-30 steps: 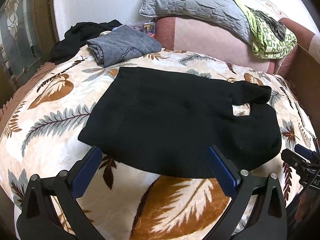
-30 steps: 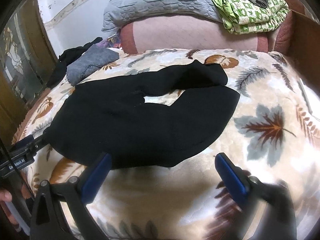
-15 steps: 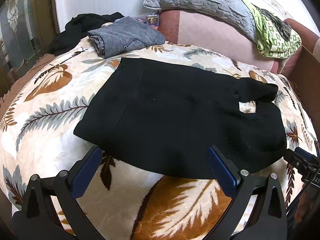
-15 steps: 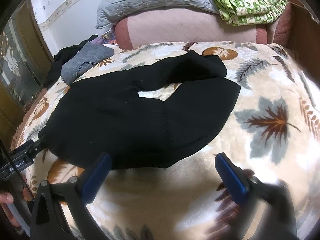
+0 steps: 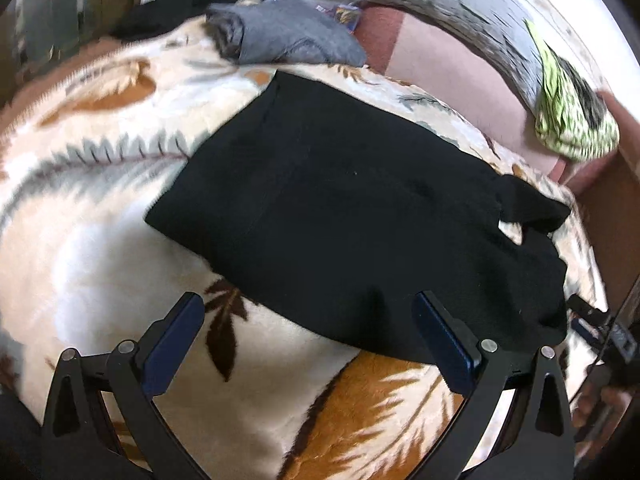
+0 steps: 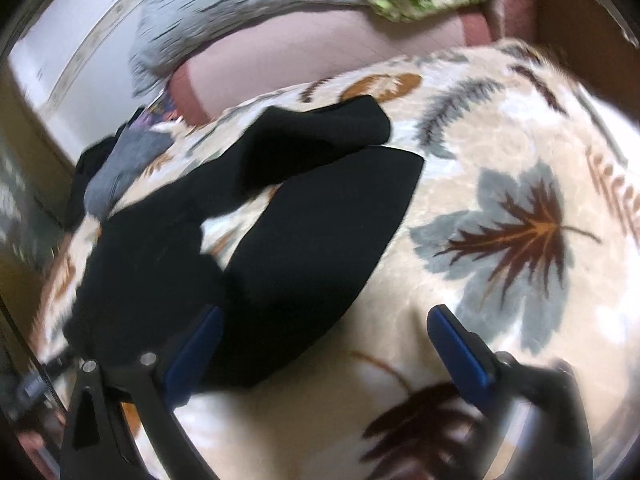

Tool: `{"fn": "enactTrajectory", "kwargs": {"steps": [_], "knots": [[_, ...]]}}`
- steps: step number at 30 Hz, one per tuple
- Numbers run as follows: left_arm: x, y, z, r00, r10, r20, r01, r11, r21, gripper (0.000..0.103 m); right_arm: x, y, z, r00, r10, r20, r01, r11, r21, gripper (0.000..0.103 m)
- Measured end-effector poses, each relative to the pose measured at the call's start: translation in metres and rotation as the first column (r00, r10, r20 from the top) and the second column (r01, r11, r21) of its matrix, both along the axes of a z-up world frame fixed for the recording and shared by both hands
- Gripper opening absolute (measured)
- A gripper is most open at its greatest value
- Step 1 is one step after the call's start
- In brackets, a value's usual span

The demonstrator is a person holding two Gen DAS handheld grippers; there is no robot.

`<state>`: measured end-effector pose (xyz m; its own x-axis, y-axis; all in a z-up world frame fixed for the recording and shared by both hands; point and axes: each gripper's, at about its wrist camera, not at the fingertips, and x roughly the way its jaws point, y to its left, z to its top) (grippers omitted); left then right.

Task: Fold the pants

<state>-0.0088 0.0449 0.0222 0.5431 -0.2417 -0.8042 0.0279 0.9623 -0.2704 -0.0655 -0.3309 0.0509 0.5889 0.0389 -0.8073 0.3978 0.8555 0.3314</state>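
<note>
Black pants (image 5: 352, 216) lie flat on a leaf-patterned blanket (image 5: 92, 240), folded into a short wide shape. In the right wrist view the pants (image 6: 280, 240) show two leg ends side by side with a gap of blanket between them. My left gripper (image 5: 308, 320) hovers open at the near edge of the pants, its right blue finger over the black cloth. My right gripper (image 6: 324, 332) is open too, with its left blue finger above the near leg end and its right finger over bare blanket. Neither holds anything.
Folded grey jeans (image 5: 288, 36) and a black garment (image 5: 192, 4) lie at the far left of the bed. A grey quilted pillow (image 5: 448, 8), a green patterned cloth (image 5: 572, 120) and a pink bolster (image 5: 452, 76) line the back. A wooden bed frame (image 5: 616, 216) borders the right side.
Both grippers have moved forward and lower toward the near edge of the pants, each tilting. The pants lie as before. Both stay open.
</note>
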Motion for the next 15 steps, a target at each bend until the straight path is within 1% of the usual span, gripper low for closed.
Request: {"fn": "enactTrajectory", "kwargs": {"steps": [1, 5, 6, 8, 9, 11, 12, 13, 14, 15], "knots": [[0.001, 0.000, -0.001, 1.000, 0.005, -0.004, -0.005, 1.000, -0.009, 0.103, 0.002, -0.007, -0.003, 1.000, -0.019, -0.002, 0.019, 1.000, 0.019, 0.100], [0.010, -0.005, -0.002, 1.000, 0.008, 0.007, -0.008, 1.000, 0.000, 0.103, 0.017, -0.032, -0.017, 0.997, -0.080, -0.012, 0.081, 0.994, 0.073, 0.096], [0.013, -0.006, -0.002, 1.000, 0.008, 0.006, -0.008, 1.000, 0.001, 0.103, 0.021, -0.036, -0.019, 0.996, -0.091, -0.003, 0.090, 0.993, 0.076, 0.096], [0.019, -0.007, -0.003, 1.000, 0.017, 0.004, -0.017, 1.000, 0.000, 0.103, 0.033, -0.042, -0.019, 0.995, -0.097, 0.010, 0.097, 0.994, 0.053, 0.093], [0.022, -0.008, -0.003, 1.000, 0.024, 0.003, -0.024, 1.000, -0.001, 0.103, 0.037, -0.044, -0.020, 0.996, -0.093, 0.008, 0.093, 0.995, 0.039, 0.086], [0.027, -0.008, -0.004, 0.999, 0.036, 0.000, -0.036, 0.999, 0.001, 0.103, 0.051, -0.045, -0.021, 0.997, -0.081, -0.012, 0.081, 0.997, -0.015, 0.056], [0.028, -0.008, -0.004, 0.999, 0.039, 0.002, -0.039, 0.999, 0.002, 0.102, 0.055, -0.046, -0.020, 0.996, -0.083, -0.025, 0.082, 0.996, -0.041, 0.021], [0.028, -0.009, -0.003, 0.999, 0.046, 0.008, -0.046, 0.999, 0.011, 0.098, 0.055, -0.047, -0.019, 0.995, -0.091, -0.027, 0.090, 0.995, -0.038, 0.004], [0.028, -0.011, -0.002, 0.999, 0.052, 0.014, -0.053, 0.998, 0.036, 0.084, 0.053, -0.050, -0.017, 0.995, -0.097, -0.016, 0.097, 0.995, -0.021, 0.004], [0.028, -0.013, -0.002, 0.998, 0.056, 0.015, -0.057, 0.994, 0.088, 0.065, 0.047, -0.050, -0.010, 0.995, -0.098, 0.002, 0.098, 0.995, -0.017, 0.004]]}}
